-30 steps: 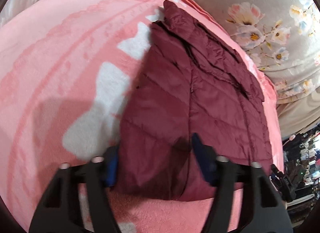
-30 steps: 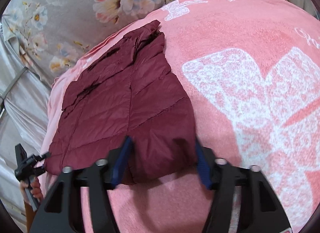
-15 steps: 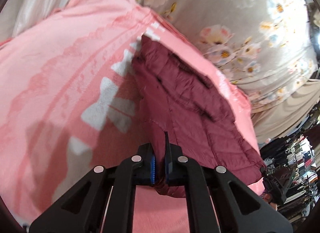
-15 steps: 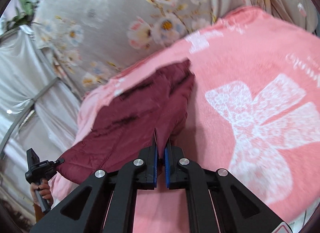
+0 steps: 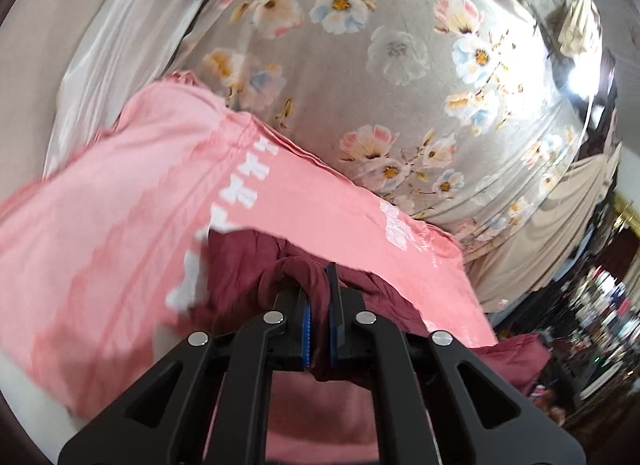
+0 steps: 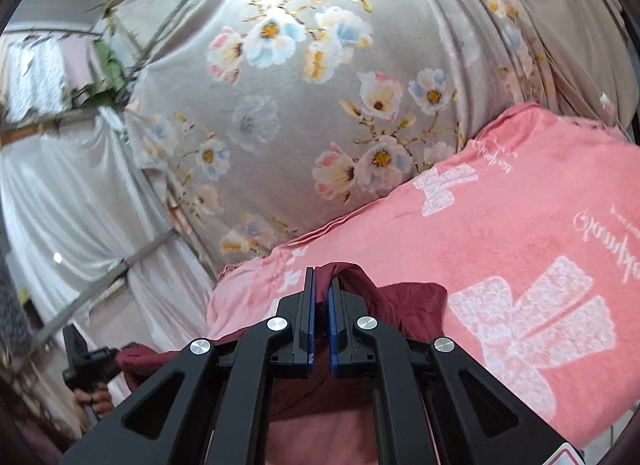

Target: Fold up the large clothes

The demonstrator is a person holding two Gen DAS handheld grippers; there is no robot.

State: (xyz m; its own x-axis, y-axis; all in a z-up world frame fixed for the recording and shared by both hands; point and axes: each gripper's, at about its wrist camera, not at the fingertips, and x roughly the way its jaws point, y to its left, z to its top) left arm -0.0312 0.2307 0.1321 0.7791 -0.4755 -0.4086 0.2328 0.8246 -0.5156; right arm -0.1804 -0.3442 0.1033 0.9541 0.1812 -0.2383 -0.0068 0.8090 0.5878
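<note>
A dark red quilted jacket (image 5: 240, 265) hangs lifted over the pink blanket (image 5: 120, 225) on the bed. My left gripper (image 5: 319, 289) is shut on a bunched fold of the jacket's hem. In the right wrist view my right gripper (image 6: 321, 289) is shut on another part of the same jacket (image 6: 400, 305), whose cloth drapes over the right finger and hangs below. Most of the jacket is hidden under the two grippers. The other hand-held gripper (image 6: 86, 361) shows at the lower left of the right wrist view, with red cloth (image 6: 140, 361) at its tip.
A grey floral sheet (image 5: 400, 65) hangs as a wall behind the bed. White curtain (image 6: 60, 205) and a metal pole (image 6: 120, 269) stand at the left in the right wrist view. The pink blanket (image 6: 540, 245) bears white bow prints. Cluttered shelves (image 5: 592, 305) lie at the far right.
Both grippers closed on the jacket's near edge and rose, lifting it off the blanket. The views tilted up, so the floral sheet now fills the upper half.
</note>
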